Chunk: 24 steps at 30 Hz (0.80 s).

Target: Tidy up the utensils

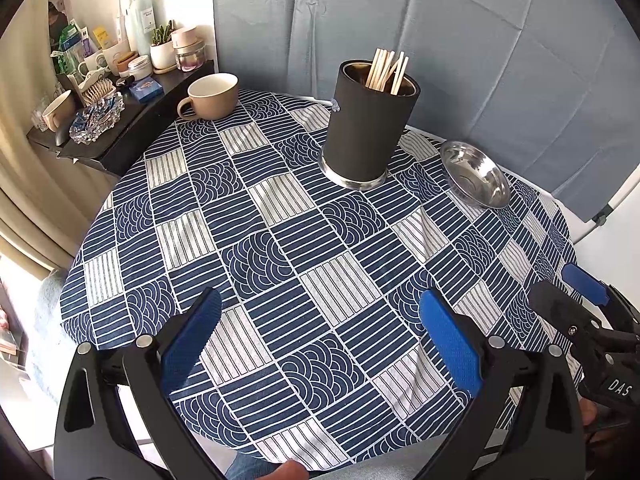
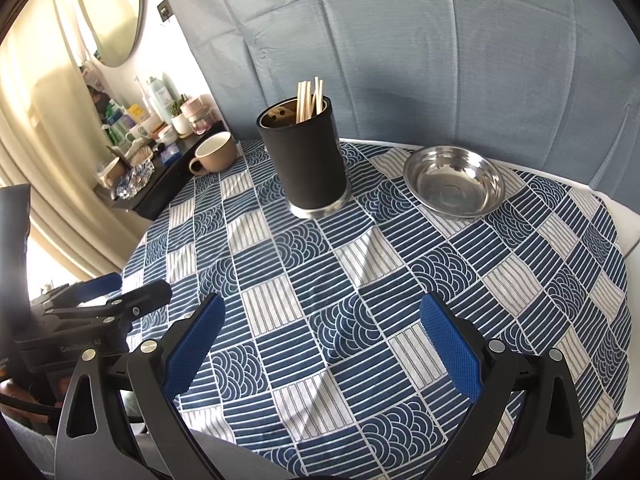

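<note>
From the left wrist, the left tongs [image 1: 320,344] gape wide and empty over the near counter [image 1: 280,240]. The chopsticks [image 1: 386,70] stand in the holder [image 1: 366,128] at the far side, a steel dish [image 1: 476,178] just beside it. "DAS" shows on the right tongs [image 1: 568,292].

From the right wrist, the right tongs [image 2: 322,340] are equally wide, holding nothing. The holder [image 2: 306,156] looks tall; a careless pull on the sticks [image 2: 309,96] could tip it toward the mug [image 2: 214,154]
</note>
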Each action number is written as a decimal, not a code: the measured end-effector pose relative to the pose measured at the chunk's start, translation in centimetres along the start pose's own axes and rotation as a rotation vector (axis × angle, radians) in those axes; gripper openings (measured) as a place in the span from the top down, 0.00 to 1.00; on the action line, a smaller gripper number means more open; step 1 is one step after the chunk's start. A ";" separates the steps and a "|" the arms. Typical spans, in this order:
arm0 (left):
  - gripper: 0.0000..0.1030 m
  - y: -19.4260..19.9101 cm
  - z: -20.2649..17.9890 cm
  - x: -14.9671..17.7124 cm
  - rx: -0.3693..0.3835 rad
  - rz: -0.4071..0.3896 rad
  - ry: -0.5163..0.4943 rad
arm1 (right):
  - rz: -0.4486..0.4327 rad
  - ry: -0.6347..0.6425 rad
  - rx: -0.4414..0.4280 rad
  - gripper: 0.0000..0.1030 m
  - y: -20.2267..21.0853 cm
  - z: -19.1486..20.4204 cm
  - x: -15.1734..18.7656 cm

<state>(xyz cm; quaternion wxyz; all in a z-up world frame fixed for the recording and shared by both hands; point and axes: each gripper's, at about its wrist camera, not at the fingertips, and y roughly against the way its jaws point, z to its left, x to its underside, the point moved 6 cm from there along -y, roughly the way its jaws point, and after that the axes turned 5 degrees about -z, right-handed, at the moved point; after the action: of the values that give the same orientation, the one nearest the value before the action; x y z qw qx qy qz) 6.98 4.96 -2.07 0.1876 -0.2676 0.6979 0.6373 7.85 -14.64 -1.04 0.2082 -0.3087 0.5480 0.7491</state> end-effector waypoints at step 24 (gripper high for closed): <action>0.06 -0.1 0.1 0.2 -0.007 0.004 0.004 | 0.004 -0.009 0.002 0.09 0.0 0.1 0.5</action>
<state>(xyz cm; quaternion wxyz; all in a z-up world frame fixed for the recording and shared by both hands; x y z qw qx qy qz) 6.93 4.99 -2.28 0.1840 -0.2683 0.6966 0.6394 7.48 -14.54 -1.31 0.2094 -0.3040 0.5484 0.7504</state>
